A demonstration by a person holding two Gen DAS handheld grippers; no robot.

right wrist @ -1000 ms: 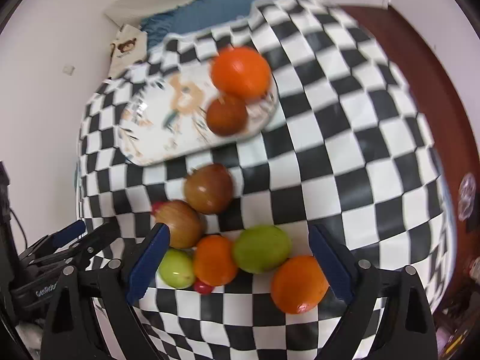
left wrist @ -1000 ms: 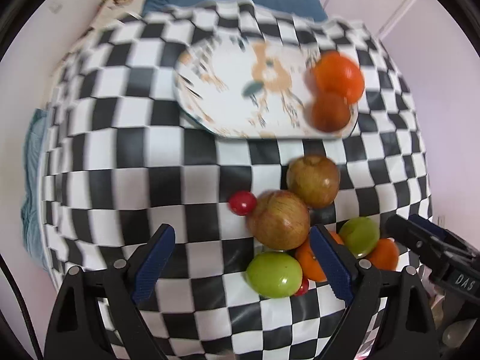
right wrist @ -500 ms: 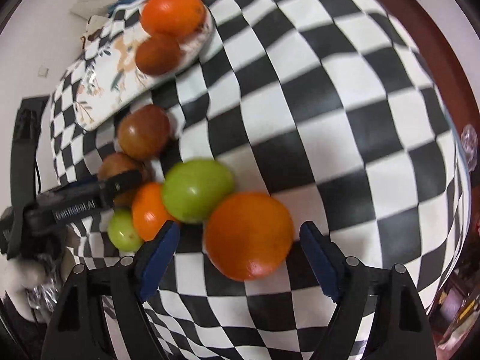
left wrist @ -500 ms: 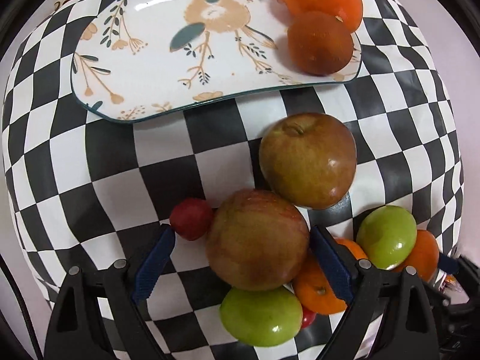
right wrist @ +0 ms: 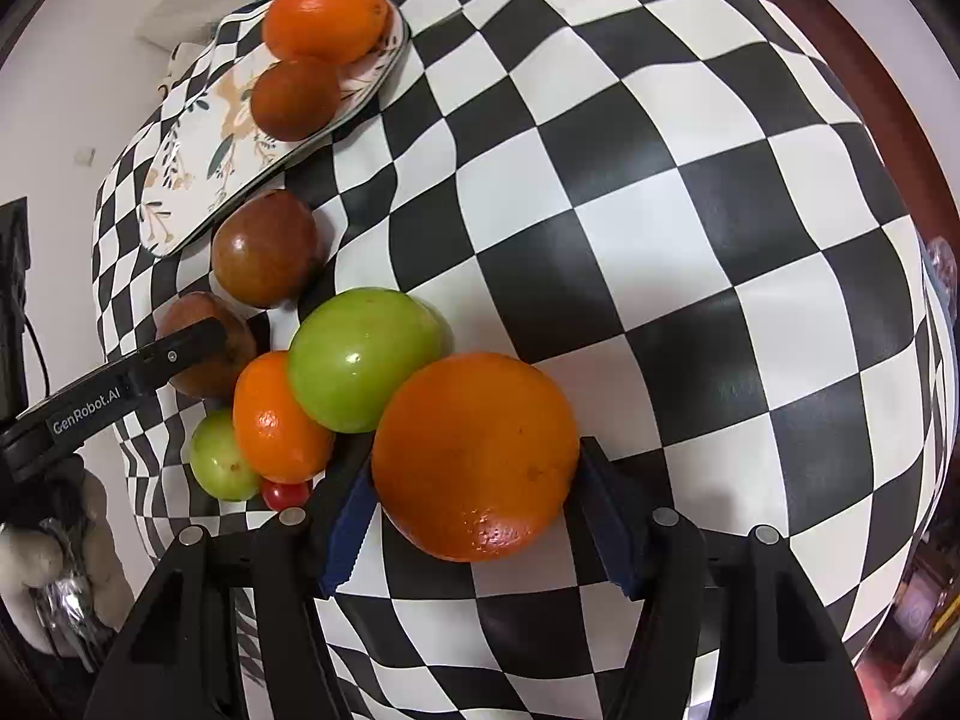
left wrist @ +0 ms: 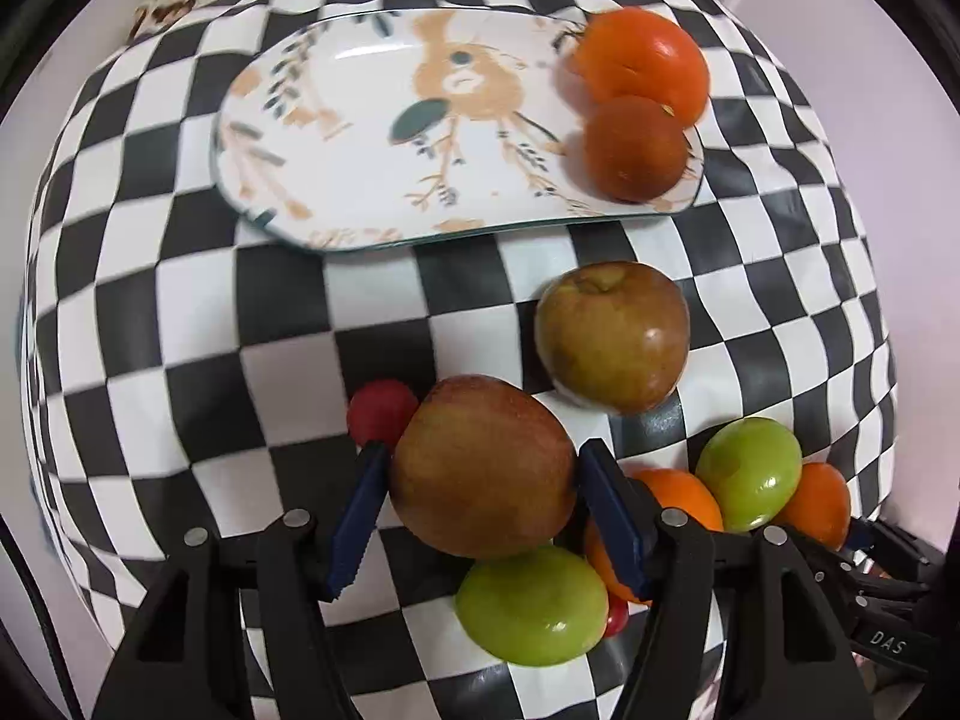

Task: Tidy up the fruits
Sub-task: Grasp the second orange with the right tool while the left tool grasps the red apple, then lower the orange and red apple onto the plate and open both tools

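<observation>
Fruits: apple (left wrist: 483, 468) clamped between left gripper (left wrist: 477, 501) fingers, orange (right wrist: 474, 456) between right gripper (right wrist: 471, 495) fingers, likely for plate (left wrist: 360, 138) ahead.

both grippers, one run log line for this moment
left gripper: shut on apple | right gripper: shut on orange | plate: two fruits

Both views are bright and evenly lit from overhead, with soft, short shadows under the fruit. Small glare spots sit on the green fruit (right wrist: 366, 357), the apple (left wrist: 612, 336) and the plate (left wrist: 384, 126). Fisheye distortion bulges the checked cloth (right wrist: 690, 210), squeezing squares toward the black rim. In the left view, motion blur softens the plate and cloth from 9 to 12 o'clock; the right view is sharp.
</observation>
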